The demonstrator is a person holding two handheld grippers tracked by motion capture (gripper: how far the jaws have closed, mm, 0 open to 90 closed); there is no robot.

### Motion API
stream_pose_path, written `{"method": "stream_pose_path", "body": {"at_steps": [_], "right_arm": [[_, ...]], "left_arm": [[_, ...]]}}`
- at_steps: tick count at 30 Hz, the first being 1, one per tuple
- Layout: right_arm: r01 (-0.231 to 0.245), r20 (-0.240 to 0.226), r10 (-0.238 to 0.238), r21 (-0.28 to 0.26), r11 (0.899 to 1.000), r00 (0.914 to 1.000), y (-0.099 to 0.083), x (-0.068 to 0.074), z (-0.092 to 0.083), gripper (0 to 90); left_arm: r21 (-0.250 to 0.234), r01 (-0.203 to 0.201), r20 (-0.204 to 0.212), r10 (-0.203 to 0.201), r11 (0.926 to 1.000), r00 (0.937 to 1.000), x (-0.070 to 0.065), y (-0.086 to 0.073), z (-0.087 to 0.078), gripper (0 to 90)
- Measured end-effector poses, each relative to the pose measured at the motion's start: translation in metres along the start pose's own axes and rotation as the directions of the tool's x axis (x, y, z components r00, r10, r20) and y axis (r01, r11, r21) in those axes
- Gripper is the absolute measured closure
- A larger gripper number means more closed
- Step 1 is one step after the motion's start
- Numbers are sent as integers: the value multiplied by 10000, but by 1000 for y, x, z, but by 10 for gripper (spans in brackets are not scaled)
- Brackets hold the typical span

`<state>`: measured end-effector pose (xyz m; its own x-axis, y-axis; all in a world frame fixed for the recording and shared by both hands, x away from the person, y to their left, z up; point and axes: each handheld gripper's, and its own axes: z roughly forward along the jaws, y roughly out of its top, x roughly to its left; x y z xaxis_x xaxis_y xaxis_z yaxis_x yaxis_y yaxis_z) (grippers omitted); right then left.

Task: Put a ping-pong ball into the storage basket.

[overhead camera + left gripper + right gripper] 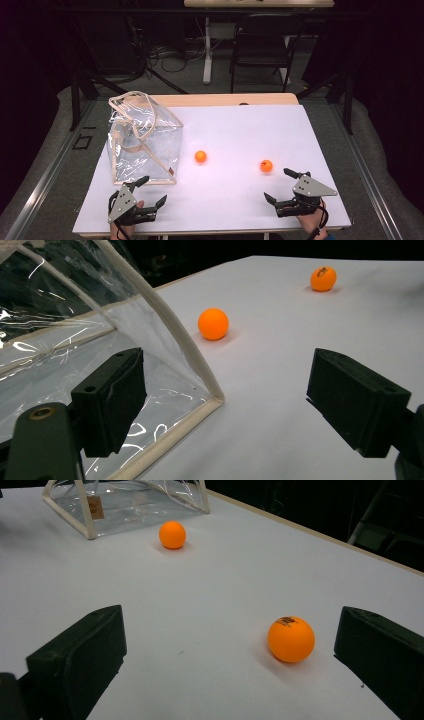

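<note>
Surface: white surface is filling the middle of the high view, with dark room, cables and a chair lying beyond its upper edge.
Bag: clear bag with cream trim is standing at centre left, its mouth gaping upward, handles drooping inside.
Left tool: left tool is hovering at lower left, jaws spread wide and holding nothing, just in front of the bag's near corner.
Middle ball: first orange ball is resting just right of the bag, apart from it.
Right ball: second orange ball is sitting at centre right; in the right gripper view it is lying ahead between the jaws, nearer the right-hand one.
Right tool: right tool is waiting at lower right, jaws wide, gripping nothing.
Risk: light round balls are likely rolling off at any off-centre touch; closing with one jaw leading could be knocking the ball away across the surface.
Bag risk: soft walls may be folding if the left tool is bumping the corner.
</note>
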<state>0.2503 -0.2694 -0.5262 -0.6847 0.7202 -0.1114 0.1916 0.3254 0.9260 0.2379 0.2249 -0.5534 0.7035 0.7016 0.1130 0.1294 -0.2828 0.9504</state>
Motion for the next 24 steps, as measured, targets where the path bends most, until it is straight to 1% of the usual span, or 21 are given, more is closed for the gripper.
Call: {"method": "stream_pose_path", "body": {"at_steps": [7,17,24], "right_arm": [[19,-36,-19,117,9999,10000,4,-2,4,0],[-337,-137,341,302,9990,9993,11,-6,8,0],[-426,-70,430,559,9975,9991,16,-10,13,0]], "left_arm": [[5,1,-2,-1,10000,10000,0,0,0,159],[19,-54,49,54,10000,10000,-1,0,0,158],[0,-28,49,28,10000,10000,-1,0,0,158]]}}
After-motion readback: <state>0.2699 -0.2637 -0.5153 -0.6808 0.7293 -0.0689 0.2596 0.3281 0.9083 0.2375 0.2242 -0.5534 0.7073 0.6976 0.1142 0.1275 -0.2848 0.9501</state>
